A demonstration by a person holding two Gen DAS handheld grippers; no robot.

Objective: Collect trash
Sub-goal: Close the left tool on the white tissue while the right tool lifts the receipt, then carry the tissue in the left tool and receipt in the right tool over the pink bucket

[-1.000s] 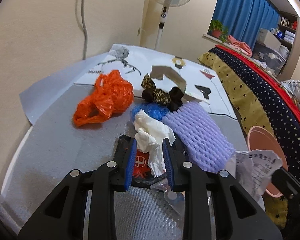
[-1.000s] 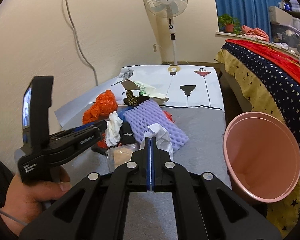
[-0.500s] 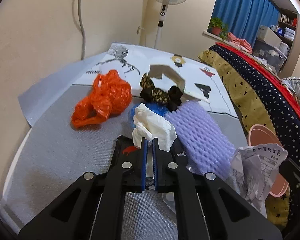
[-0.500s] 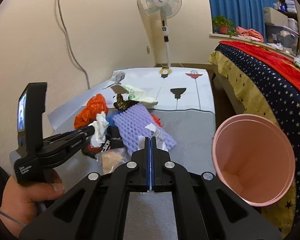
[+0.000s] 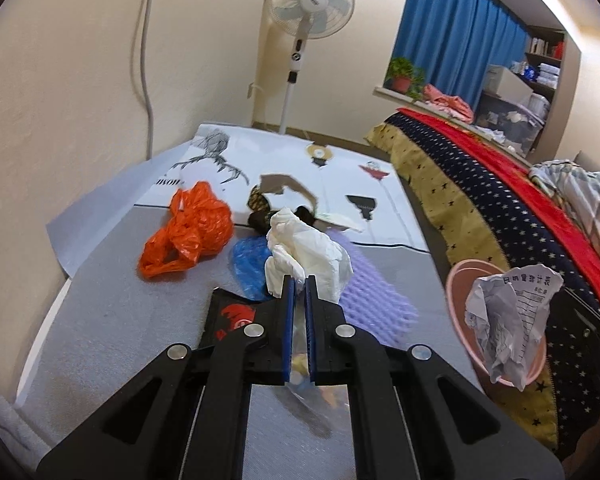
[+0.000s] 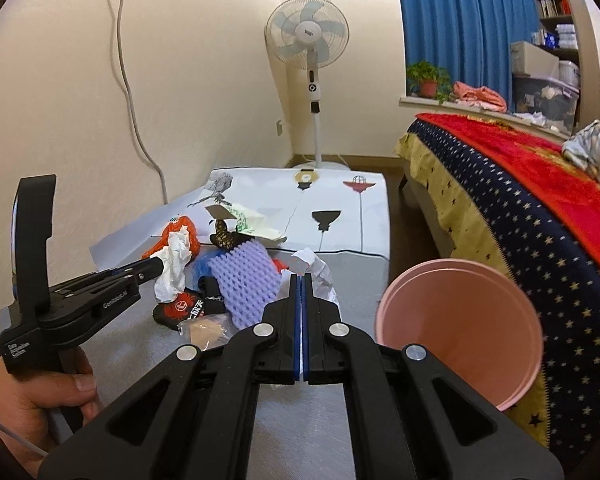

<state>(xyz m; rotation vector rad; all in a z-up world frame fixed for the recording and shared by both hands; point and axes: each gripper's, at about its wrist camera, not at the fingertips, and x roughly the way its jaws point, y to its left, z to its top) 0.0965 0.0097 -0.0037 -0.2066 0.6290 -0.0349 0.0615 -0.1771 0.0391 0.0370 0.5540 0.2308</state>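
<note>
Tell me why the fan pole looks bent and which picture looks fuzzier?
Both views come through fisheye lenses, which bow straight lines near the edges: the fan pole leans in the right wrist view. The left wrist view is fuzzier: the orange bag and purple foam net look smeared; right wrist view is sharper.

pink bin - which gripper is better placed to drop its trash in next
Right, probably. The right gripper is shut on the crumpled paper, which hangs beside the pink bin. The left gripper, shut on a white tissue, is above the trash pile, farther from the bin.
</note>
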